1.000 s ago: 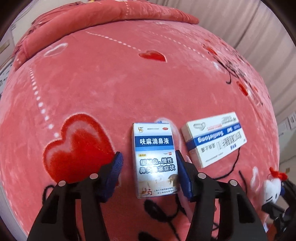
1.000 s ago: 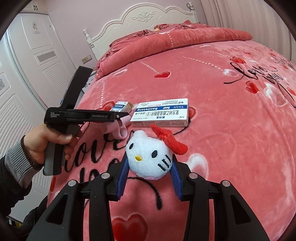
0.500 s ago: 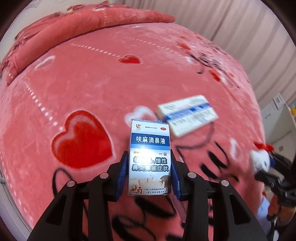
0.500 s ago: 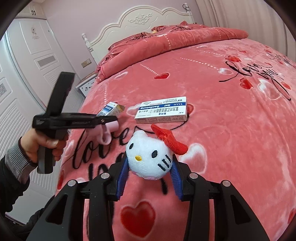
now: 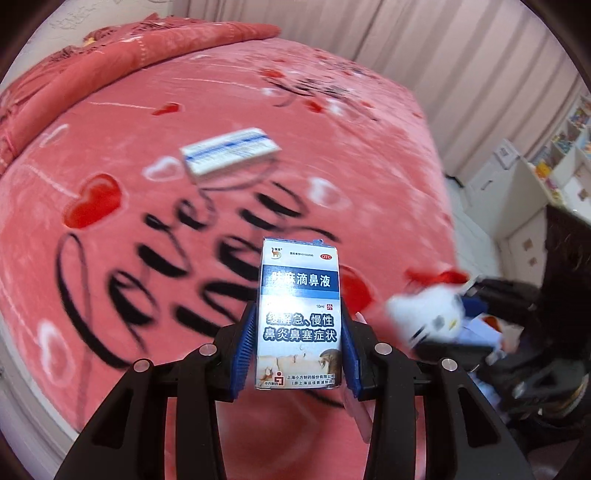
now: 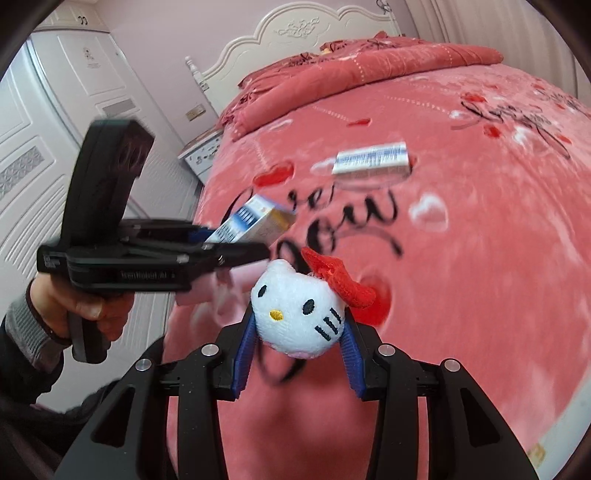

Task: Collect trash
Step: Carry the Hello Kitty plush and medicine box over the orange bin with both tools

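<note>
My left gripper (image 5: 299, 350) is shut on a blue and white nasal-drops box (image 5: 300, 314) and holds it above the red bed cover; the box also shows in the right wrist view (image 6: 255, 223). My right gripper (image 6: 299, 350) is shut on a white cat plush head with a red bow (image 6: 299, 310), also held above the bed; it shows blurred in the left wrist view (image 5: 428, 321). A second, flat white and blue medicine box (image 5: 229, 151) lies on the cover farther off, and shows in the right wrist view (image 6: 371, 158).
The bed cover (image 6: 480, 240) is red plush with hearts and black lettering. A rolled red quilt (image 6: 351, 74) and white headboard (image 6: 306, 29) are at the far end. White doors (image 6: 55, 129) stand left of the bed; shelves (image 5: 554, 158) and curtains (image 5: 443, 66) on the other side.
My left gripper closed on the nasal-drops box, lifted it off the cover and pulled back from the flat box. My right gripper kept hold of the plush and drew back too.
</note>
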Motion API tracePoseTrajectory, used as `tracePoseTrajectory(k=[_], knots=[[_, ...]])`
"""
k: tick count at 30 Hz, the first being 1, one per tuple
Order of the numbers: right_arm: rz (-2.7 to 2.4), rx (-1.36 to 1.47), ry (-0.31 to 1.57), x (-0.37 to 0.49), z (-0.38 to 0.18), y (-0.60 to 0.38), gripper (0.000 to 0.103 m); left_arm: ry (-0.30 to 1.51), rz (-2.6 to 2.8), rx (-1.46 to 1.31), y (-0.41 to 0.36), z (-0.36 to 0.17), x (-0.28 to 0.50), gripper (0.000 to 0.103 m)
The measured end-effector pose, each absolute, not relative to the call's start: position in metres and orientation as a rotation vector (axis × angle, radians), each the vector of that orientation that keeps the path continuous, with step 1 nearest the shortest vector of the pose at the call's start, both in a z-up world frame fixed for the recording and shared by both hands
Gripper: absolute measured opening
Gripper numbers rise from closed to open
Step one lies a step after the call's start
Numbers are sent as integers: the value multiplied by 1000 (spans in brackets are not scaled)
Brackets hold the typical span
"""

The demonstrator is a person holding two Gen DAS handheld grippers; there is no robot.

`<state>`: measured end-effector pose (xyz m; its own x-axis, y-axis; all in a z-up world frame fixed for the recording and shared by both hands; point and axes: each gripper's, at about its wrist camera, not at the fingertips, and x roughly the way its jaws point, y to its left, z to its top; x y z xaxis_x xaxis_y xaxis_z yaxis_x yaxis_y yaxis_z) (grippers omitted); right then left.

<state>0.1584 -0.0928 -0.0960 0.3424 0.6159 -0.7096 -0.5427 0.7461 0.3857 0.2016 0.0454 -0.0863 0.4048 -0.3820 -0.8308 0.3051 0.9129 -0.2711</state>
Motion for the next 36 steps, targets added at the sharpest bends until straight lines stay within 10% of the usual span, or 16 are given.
tracePoseTrajectory(k=[36], knots=[[439, 230, 848, -26, -75, -292, 42, 1003, -695, 216, -173, -54, 80, 42]])
